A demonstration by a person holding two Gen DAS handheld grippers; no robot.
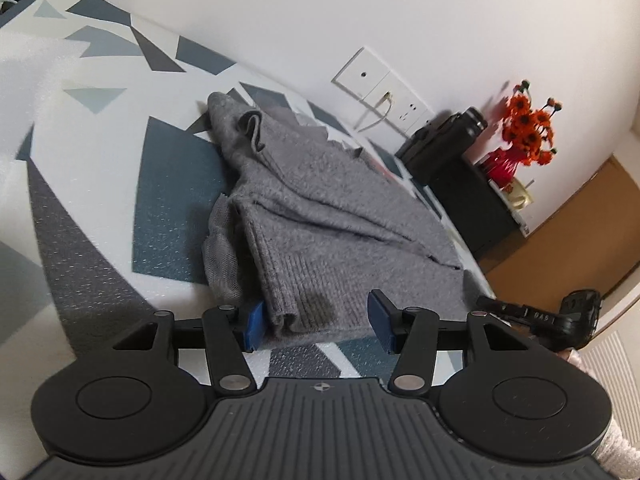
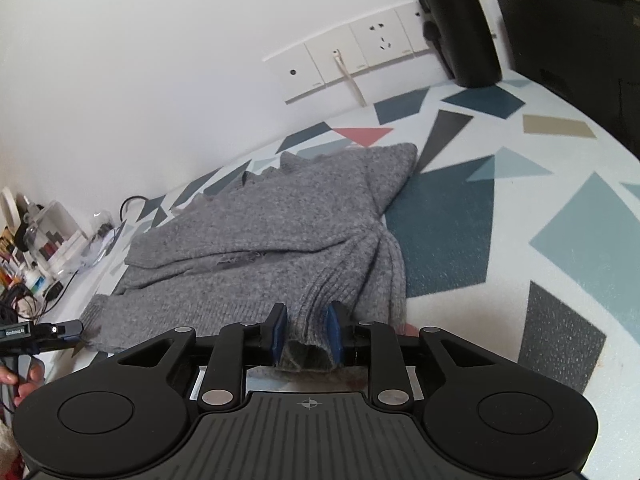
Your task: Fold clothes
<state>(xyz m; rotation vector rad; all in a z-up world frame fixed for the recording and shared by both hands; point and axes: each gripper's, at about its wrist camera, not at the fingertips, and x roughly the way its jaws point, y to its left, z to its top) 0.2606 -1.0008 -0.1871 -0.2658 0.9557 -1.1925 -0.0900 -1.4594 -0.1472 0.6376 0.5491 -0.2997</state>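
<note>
white wall with a socket strip [image 2: 352, 56] backs a surface [image 2: 560, 208] covered in a geometric blue-grey print. grey knit sweater [image 1: 320, 216] lies partly folded on it, sleeves already laid across the body, long axis running away from you toward the wall.

your right gripper [image 2: 306, 332] is clamped narrow on a bunched bit of the ribbed hem at the near right corner; fabric fans out from the pinch. your left gripper [image 1: 316, 320] stands wide, pads either side of the near left hem corner, not pinching yet as far as i can see. its tip also shows low at the left in the right wrist view, right at that corner.

my read: next is close left, then carry both hem corners away from you over the body toward the collar end. both grippers sit level on the near edge, so the lift should stay square.

room: open surface right of the sweater. left has desk clutter [image 2: 44, 240] and cables near the far edge; black box [image 1: 476, 200] and flowers [image 1: 528, 128] sit beyond the right end. wall is close behind the collar, so don't overshoot.
</note>
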